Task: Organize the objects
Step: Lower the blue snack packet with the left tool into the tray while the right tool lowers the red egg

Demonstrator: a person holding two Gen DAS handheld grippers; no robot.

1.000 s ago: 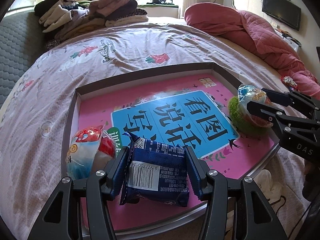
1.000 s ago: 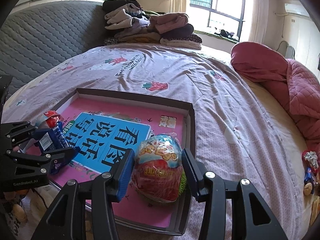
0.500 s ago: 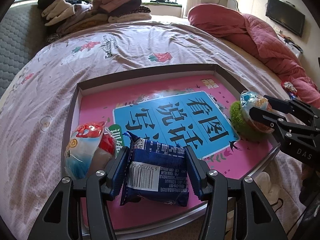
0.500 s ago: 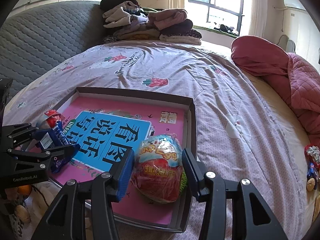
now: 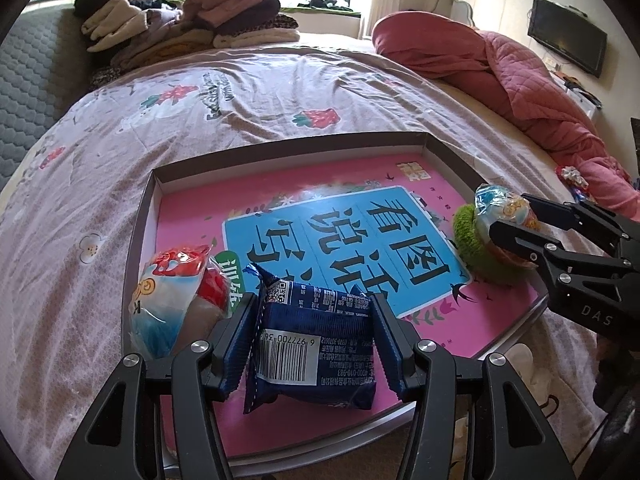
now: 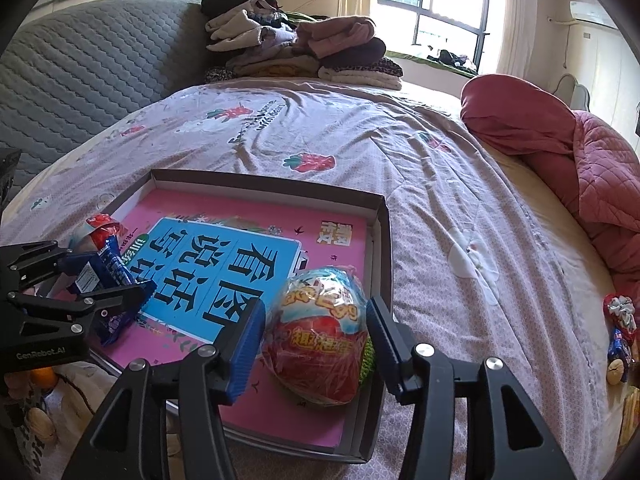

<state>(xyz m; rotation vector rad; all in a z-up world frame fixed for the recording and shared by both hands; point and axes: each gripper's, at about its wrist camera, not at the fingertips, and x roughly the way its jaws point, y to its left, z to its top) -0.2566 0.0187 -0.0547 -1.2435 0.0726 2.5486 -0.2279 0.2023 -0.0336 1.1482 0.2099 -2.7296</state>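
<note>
Both tongs are found lowered into the shallow grey-walled cardboard box lid [image 5: 144, 216] with the pink and blue printed lining, which lies on the floral bedsheet [image 5: 240, 96]. The left gripper [image 5: 314, 340] straddles the dark blue foil snack packet [image 5: 316, 344] at the lid's near edge; its pads stand at the packet's crimped sides, and whether they still press on it cannot be told. The right gripper [image 6: 316, 332] straddles the egg-shaped toy in red and blue crinkled wrapping [image 6: 320, 332] at the lid's near right corner. Its jaws have just been opening, and a gap is seen on either side of the egg, so it is judged released and resting on the lining.

A green knitted piece [image 5: 466, 228] is seen just behind the egg, touching it. A third item, a clear-wrapped red and white snack [image 5: 176, 300], lies in the lid's near left corner, just beside the blue packet.

Three wrapped items are thus recorded inside the lid. A small heap of wrapped oddments [image 6: 620, 332] lies near the right edge of the bed, well apart from the lid; it is judged to be work outstanding. Folded clothes [image 6: 296, 44] at the far end and the pink quilt [image 6: 592, 160] are untouched.
</note>
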